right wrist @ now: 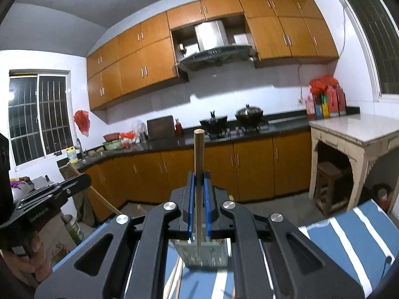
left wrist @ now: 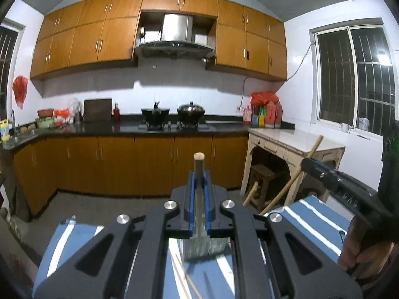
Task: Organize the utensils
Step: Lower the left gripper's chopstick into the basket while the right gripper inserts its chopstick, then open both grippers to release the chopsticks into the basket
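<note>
My left gripper (left wrist: 199, 178) is shut on a wooden-tipped utensil (left wrist: 199, 172) held upright, its lower end over a clear glass holder (left wrist: 203, 248). My right gripper (right wrist: 199, 178) is shut on a wooden chopstick (right wrist: 199, 164), also upright, its tip pointing down at the glass holder (right wrist: 203, 253). The holder stands on a blue cloth with white stripes (left wrist: 321, 226). Loose chopsticks (left wrist: 183, 277) lie on the cloth below the holder, and they also show in the right wrist view (right wrist: 174, 276). The right gripper's body (left wrist: 336, 182) shows at the right of the left wrist view.
A kitchen counter with a stove and pots (left wrist: 172, 122) runs along the far wall. A white side table (left wrist: 296, 142) stands at the right with a wooden stool (left wrist: 261, 182) under it. A long wooden stick (left wrist: 294, 174) leans against that table. The left gripper's body (right wrist: 45, 196) shows at the left.
</note>
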The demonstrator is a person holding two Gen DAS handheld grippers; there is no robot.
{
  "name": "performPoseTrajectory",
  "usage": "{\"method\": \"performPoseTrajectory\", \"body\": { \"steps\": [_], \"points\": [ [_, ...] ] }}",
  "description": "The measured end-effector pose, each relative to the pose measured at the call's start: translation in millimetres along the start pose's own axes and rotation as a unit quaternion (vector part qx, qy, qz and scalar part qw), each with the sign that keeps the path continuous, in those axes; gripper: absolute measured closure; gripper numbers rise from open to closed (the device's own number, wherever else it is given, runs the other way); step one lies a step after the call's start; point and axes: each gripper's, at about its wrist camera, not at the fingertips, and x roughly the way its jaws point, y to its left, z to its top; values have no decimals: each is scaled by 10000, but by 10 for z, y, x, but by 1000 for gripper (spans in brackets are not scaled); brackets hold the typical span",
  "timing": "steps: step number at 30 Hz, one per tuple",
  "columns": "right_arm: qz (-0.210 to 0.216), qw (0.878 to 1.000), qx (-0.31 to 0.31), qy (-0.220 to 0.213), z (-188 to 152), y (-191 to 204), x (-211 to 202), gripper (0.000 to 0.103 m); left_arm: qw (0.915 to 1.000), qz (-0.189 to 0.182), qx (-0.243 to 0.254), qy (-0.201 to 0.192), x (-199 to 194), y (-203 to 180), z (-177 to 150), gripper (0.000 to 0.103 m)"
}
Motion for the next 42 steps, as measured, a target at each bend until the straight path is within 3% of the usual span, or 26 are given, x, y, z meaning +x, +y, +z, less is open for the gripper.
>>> {"method": "performPoseTrajectory", "body": {
  "steps": [7, 12, 26, 34, 38, 42],
  "points": [
    [-215, 9991, -246, -273, 14, 102, 396, 95, 9995, 211, -68, -215, 440, -52, 145, 95],
    [-378, 9986, -359, -122, -126, 72, 717, 95, 9987, 388, -200, -259, 734, 15, 134, 95],
    [-351, 9984, -155, 407, -433, 4, 1073, 95, 9968, 327, -591, 436, 1250, 249, -228, 95],
    [-345, 9977, -124, 563, -491, 22, 1102, 95, 9955, 338, -463, 760, 1399, 164, -367, 95],
    [-323, 9978, -96, 563, -462, 14, 1058, 93, 9954, 417, -425, 755, 1368, 178, -357, 84],
    [-348, 9982, -52, 481, -437, 0, 962, 76, 9956, 495, -391, 694, 1273, 175, -325, 71]
  ]
}}
